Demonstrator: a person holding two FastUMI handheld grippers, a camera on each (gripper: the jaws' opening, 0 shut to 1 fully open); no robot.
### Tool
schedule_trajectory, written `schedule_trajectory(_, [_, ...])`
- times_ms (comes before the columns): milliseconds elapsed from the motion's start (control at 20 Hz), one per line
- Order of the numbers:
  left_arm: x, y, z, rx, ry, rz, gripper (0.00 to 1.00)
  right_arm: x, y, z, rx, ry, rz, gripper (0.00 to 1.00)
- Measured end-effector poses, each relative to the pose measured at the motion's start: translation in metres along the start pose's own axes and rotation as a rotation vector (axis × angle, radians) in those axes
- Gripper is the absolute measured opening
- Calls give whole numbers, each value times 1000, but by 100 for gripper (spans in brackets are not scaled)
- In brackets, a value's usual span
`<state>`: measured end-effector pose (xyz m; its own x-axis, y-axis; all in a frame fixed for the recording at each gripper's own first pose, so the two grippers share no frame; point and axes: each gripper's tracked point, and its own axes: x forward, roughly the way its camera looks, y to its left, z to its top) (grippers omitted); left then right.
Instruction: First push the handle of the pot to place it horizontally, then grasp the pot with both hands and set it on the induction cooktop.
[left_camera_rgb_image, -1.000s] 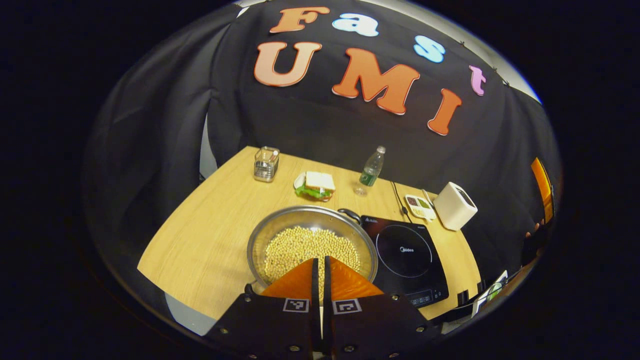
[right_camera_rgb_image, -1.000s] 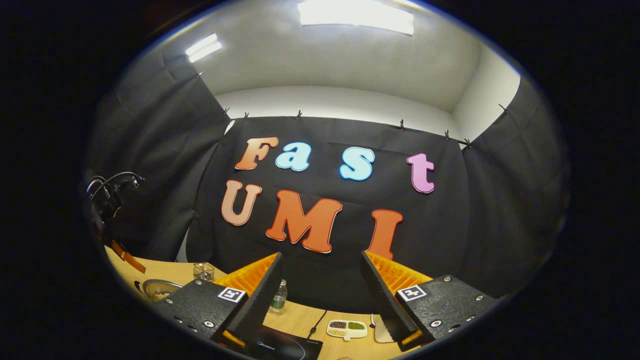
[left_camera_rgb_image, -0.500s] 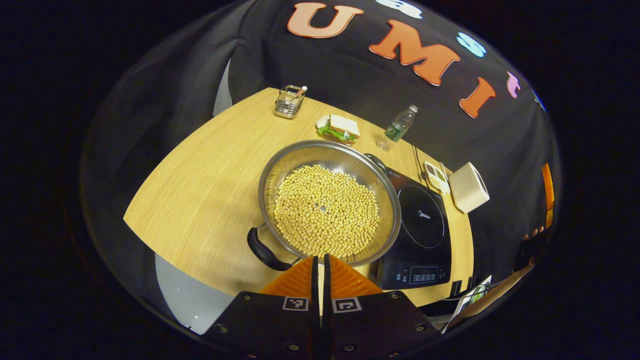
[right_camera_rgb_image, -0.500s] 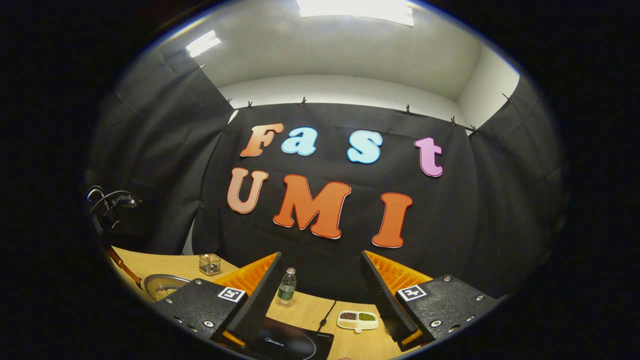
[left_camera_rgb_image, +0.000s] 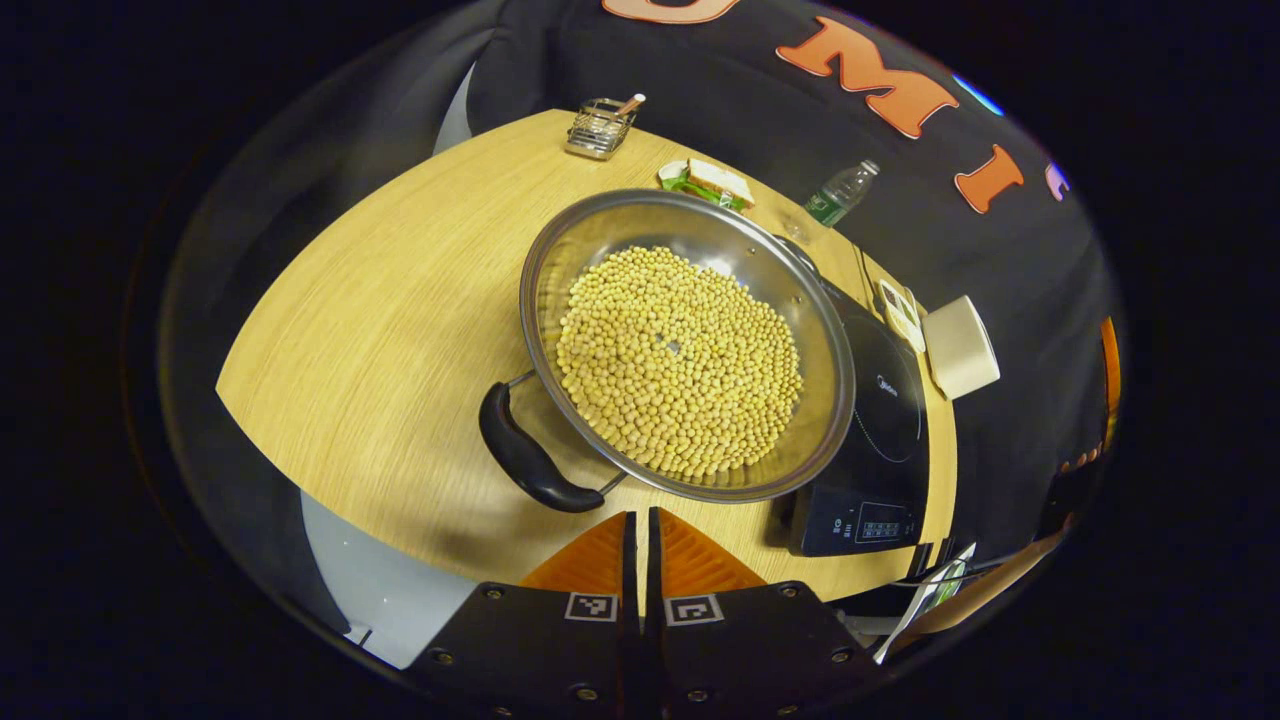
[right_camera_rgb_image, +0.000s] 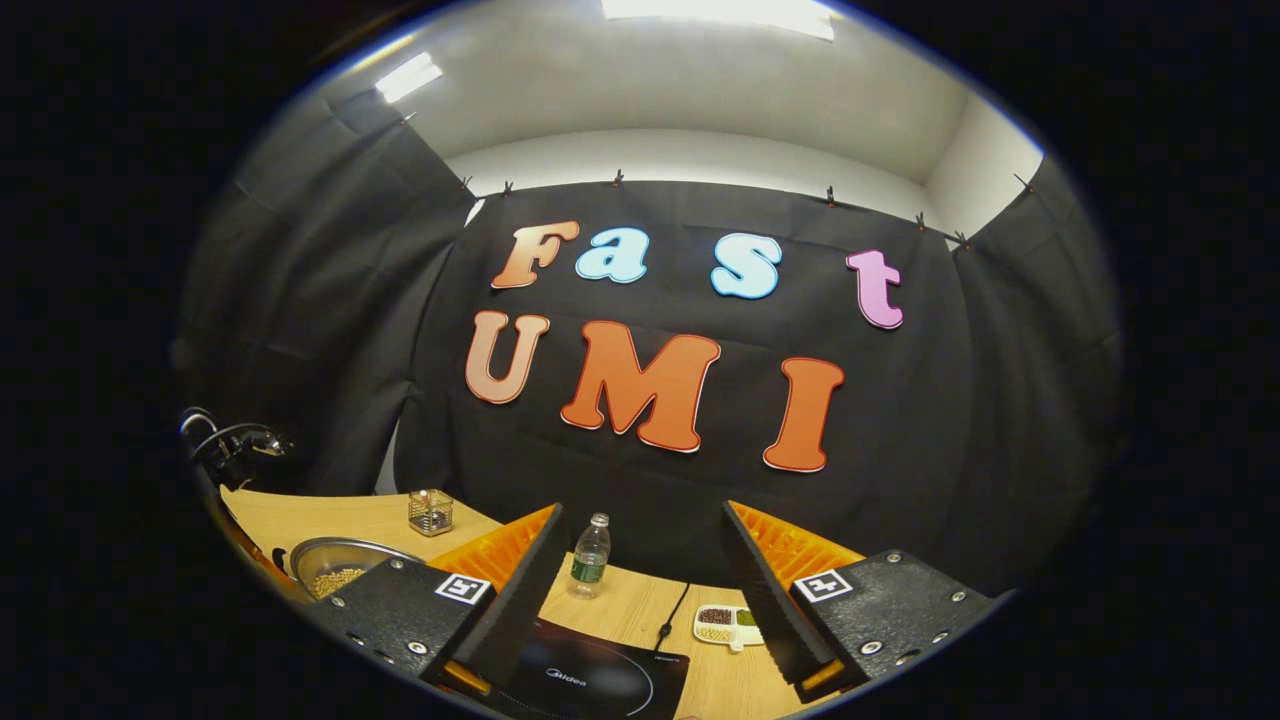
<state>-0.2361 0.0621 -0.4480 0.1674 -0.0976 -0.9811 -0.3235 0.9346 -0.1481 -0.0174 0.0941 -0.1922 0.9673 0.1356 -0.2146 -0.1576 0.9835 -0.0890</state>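
A steel pot (left_camera_rgb_image: 690, 250) full of yellow beans sits on the wooden table (left_camera_rgb_image: 380, 330). Its black near handle (left_camera_rgb_image: 525, 458) points toward the table's front-left edge, and the far handle (left_camera_rgb_image: 797, 252) sits at the opposite rim. The black induction cooktop (left_camera_rgb_image: 885, 440) lies just right of the pot, whose rim overlaps it in the left gripper view. My left gripper (left_camera_rgb_image: 640, 516) hovers shut above the front edge, close to the near handle, holding nothing. My right gripper (right_camera_rgb_image: 643, 518) is open and empty, aimed at the wall, with the cooktop (right_camera_rgb_image: 590, 685) below it and the pot (right_camera_rgb_image: 335, 568) far left.
At the back of the table stand a wire holder (left_camera_rgb_image: 600, 128), a sandwich (left_camera_rgb_image: 712, 182) and a water bottle (left_camera_rgb_image: 842, 192). A divided snack dish (left_camera_rgb_image: 900, 310) and a white box (left_camera_rgb_image: 960, 345) sit right of the cooktop. A power cord (right_camera_rgb_image: 668, 620) runs behind it.
The left gripper view has tipped down and closed in on the pot, bringing the near handle into sight. The right gripper view has tipped down slightly, showing more table. Both grippers kept their states.
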Motion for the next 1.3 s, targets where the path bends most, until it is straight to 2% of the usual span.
schedule_trajectory(300, [17,18,6,-82,29,25,2,11,10,-21,14,47,12,95])
schedule_trajectory(750, [17,52,36,-59,-19,93,2,35,31,-41,35,106,55,95])
schedule_trajectory(1050, [16,73,63,-42,-61,158,2,49,65,-80,43,219,128,95])
schedule_trajectory(1300, [17,84,80,-37,-88,177,2,53,108,-118,78,352,217,93])
